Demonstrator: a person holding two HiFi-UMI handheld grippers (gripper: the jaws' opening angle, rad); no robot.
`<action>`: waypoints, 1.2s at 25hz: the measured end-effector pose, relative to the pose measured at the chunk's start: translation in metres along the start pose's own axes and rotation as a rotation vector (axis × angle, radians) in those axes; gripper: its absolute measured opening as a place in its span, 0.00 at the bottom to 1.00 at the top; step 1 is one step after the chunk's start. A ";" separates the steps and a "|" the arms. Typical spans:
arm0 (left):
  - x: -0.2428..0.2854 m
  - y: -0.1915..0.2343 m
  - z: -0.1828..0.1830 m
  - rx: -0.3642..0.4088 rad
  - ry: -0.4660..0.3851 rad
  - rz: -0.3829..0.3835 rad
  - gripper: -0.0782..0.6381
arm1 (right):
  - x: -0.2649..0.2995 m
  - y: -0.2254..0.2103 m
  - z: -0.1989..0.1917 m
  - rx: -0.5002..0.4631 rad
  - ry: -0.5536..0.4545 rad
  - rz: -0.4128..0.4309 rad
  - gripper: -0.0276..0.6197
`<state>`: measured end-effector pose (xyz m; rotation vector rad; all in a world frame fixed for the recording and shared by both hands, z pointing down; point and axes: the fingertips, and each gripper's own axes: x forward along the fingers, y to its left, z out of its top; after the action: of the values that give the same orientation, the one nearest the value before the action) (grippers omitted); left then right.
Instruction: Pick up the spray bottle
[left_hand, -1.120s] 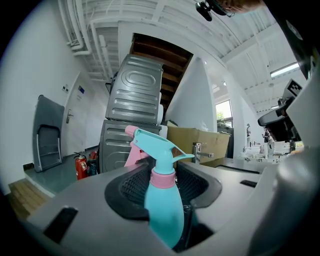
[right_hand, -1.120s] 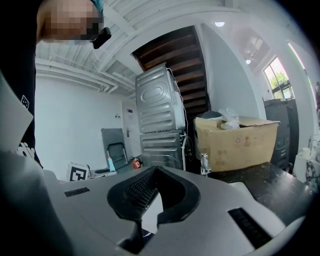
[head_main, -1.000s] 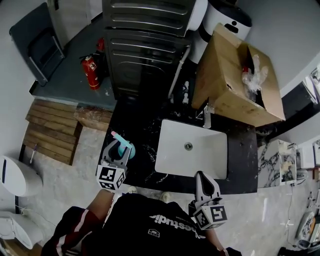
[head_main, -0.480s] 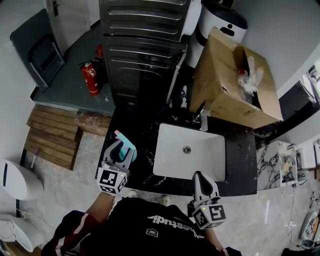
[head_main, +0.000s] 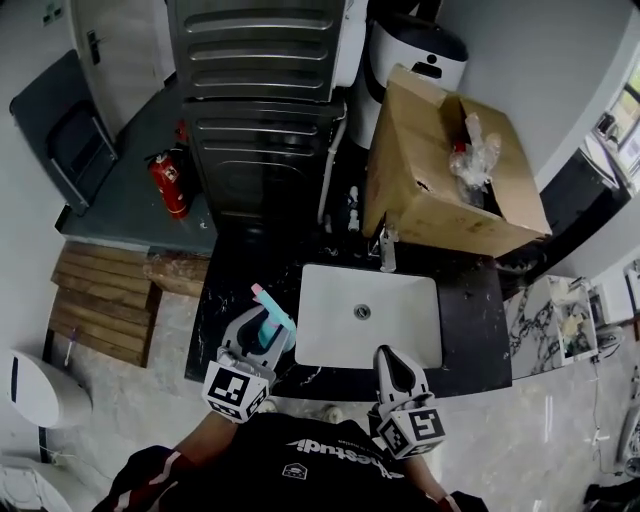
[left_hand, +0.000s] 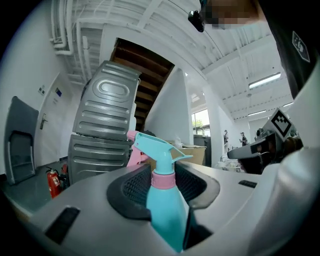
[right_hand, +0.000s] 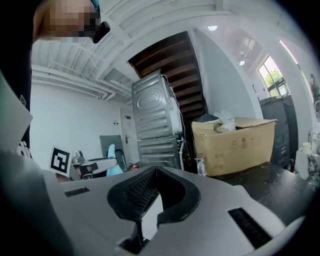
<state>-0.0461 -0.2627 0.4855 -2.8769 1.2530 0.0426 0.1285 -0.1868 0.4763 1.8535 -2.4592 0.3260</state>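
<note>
— Status check, left gripper (head_main: 266, 328): what is in it?
— Spray bottle (head_main: 274, 314). The jaws stand wide apart, with one ribbed pad (left_hand: 131, 186) against each side of the teal body, just below the pink collar. In the left gripper view the bottle stands upright. Its teal head and pink trigger rise clear above the jaws.

— Location of the bottle?
— Seen from overhead, it is over the front left part of the black marbled countertop (head_main: 470, 310), just left of the white sink basin (head_main: 400, 330). The gripper body hides its base, so contact with the counter cannot be told.

— Right gripper (head_main: 390, 353)?
— The jaws are closed tip to tip with nothing between them. It hangs at the front edge of the counter, before the basin's right half, well apart from the bottle.

— Surroundings?
— A faucet (head_main: 386, 250) stands behind the basin. An open cardboard box (head_main: 430, 200) holding crumpled clear plastic sits at the back right of the counter. Stacked grey appliances (head_main: 260, 100) stand behind the counter. A red fire extinguisher (head_main: 168, 185) is on the floor to the left.
</note>
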 end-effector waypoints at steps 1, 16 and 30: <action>0.002 -0.010 0.002 -0.014 -0.002 -0.023 0.33 | 0.000 -0.001 0.000 0.001 -0.002 0.000 0.10; 0.015 -0.075 0.033 -0.030 -0.037 -0.144 0.33 | 0.000 -0.012 -0.001 0.013 -0.009 0.015 0.10; 0.011 -0.074 0.034 -0.019 -0.048 -0.113 0.33 | 0.005 -0.016 -0.002 -0.004 -0.001 -0.004 0.10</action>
<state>0.0153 -0.2198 0.4508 -2.9379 1.0872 0.1237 0.1428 -0.1950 0.4812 1.8574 -2.4546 0.3195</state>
